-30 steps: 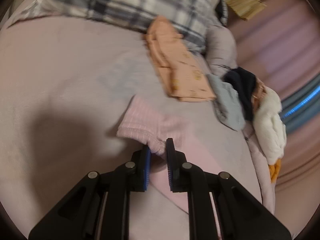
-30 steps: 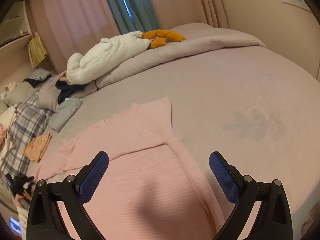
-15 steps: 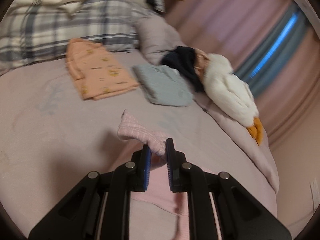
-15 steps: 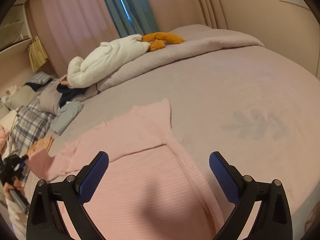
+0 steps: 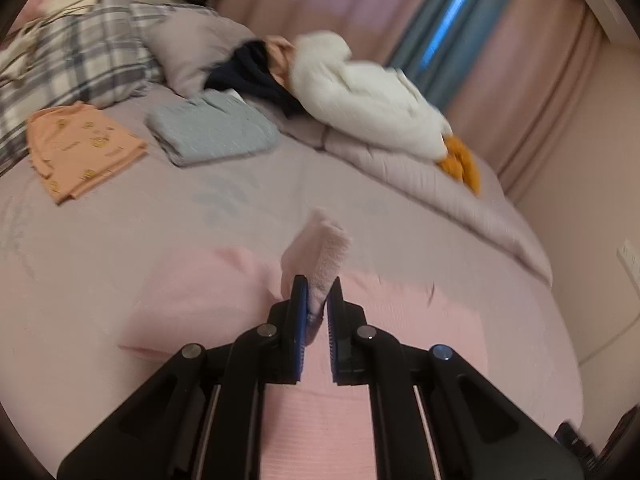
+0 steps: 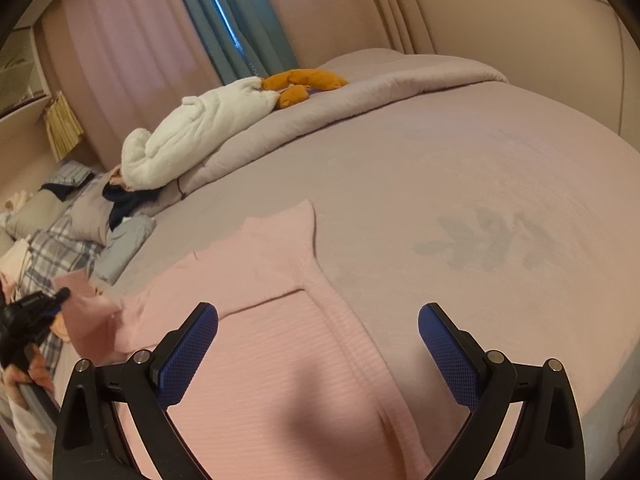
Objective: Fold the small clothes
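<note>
Pink sweater (image 6: pixel 280 360): spread flat on the lilac bed sheet (image 6: pixel 460 168), right under both your tools, ribbed knit facing up.
Sleeve cuff (image 5: pixel 318 254): you've got it pinched in the left gripper (image 5: pixel 318 320), lifted off the sheet and standing above the sweater body (blurred in the left wrist view, so you're on the move).
Left jaws: narrow, clamped on that cuff.
Right gripper (image 6: pixel 318 356): hovering over the body panel, jaws spread wide, holding nothing.
Handling: looks soft, light and floppy, I'd say; the knit will drape and sag from any single pinch point and may stretch. Best holds are probably the cuffs, hem corners and shoulder seams, where the fabric is doubled.
Long axis: from the right wrist view the body runs away from you, hem end near the tool, shoulders farther out; the other sleeve (image 6: pixel 284 236) angles off toward the far side.
Step in hand: my read is you're carrying this sleeve across the chest.
Neighbours: folded peach garment (image 5: pixel 80 148) and folded grey-blue garment (image 5: pixel 212 128) sit well apart, near the plaid pillow (image 5: pixel 72 64).
</note>
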`<state>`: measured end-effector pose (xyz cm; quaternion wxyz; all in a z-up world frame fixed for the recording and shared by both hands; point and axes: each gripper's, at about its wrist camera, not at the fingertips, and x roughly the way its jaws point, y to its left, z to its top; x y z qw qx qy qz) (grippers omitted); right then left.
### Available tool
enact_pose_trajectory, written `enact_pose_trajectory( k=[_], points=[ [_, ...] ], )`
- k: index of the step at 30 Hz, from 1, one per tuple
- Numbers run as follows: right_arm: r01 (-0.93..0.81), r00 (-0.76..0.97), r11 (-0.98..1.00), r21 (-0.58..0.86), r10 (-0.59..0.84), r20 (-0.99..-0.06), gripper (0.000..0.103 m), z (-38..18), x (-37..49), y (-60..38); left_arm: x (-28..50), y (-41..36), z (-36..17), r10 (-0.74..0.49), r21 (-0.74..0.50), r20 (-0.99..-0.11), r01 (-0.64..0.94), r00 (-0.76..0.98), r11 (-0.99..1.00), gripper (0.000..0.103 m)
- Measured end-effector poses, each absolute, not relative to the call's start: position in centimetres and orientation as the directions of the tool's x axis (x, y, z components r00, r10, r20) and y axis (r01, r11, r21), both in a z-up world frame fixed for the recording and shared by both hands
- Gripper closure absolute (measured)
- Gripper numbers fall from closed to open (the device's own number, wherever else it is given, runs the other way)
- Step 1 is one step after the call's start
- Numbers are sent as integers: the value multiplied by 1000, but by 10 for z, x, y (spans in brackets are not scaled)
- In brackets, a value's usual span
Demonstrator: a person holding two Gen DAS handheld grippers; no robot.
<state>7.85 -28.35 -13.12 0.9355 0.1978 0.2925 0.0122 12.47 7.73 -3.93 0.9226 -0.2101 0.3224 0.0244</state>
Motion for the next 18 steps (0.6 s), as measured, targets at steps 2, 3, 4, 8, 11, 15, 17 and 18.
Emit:
enact_pose_trajectory(
  k=[2,3,4,8,11,15,17,18],
  points=[
    [98,828,919,382,138,-544,2,-132,78,-286,128,63,-51,-117,-359,-627,-152,770,921,95],
    [100,827,918,384,137,-545,2,-133,78,-288,131,55,-59,-134,-353,-644,-137,753,926,95],
    [102,826,917,384,137,-546,2,-133,78,-289,133,48,-66,-149,-348,-659,-123,737,929,95],
    [106,820,916,387,139,-555,2,-137,78,-292,137,28,-96,-172,-307,-723,-88,669,948,95],
    [106,813,915,390,146,-563,2,-139,79,-293,135,17,-115,-194,-297,-759,-66,622,953,94],
    [95,794,913,396,171,-584,2,-143,82,-289,128,16,-126,-232,-315,-779,-44,582,948,79],
    [83,782,914,396,187,-595,2,-143,85,-284,123,20,-123,-270,-348,-770,-26,578,937,60],
    [73,775,916,396,198,-600,2,-144,88,-281,119,24,-118,-288,-367,-761,-20,582,930,55]
  ],
)
